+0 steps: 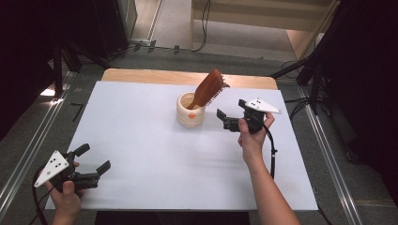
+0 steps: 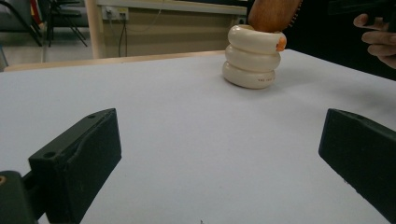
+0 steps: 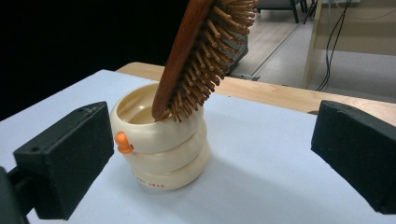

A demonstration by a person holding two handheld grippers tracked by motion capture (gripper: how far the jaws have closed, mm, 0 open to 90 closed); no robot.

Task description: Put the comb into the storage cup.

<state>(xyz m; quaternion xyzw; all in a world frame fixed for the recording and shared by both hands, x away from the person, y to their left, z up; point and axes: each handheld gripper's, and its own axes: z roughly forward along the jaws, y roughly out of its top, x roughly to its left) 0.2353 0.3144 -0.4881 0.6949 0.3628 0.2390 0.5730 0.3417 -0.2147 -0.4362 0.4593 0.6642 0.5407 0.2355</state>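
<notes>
High view has the brush (image 1: pixel 210 87) standing tilted in the cream cup (image 1: pixel 189 112) mid-surface (image 1: pixel 141 140). Right gripper (image 1: pixel 231 112) sits just beside the cup, jaws wide apart, holding nothing. Left gripper (image 1: pixel 93 158) is well off at the near corner, also wide and empty.

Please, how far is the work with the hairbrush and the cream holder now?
Done: the wooden hairbrush stands handle-down in the cream ringed holder, leaning on its rim. In hand: nothing; the right gripper is open beside the holder, and the left gripper is open near the table's front edge. Left: apparently only withdrawing.
</notes>
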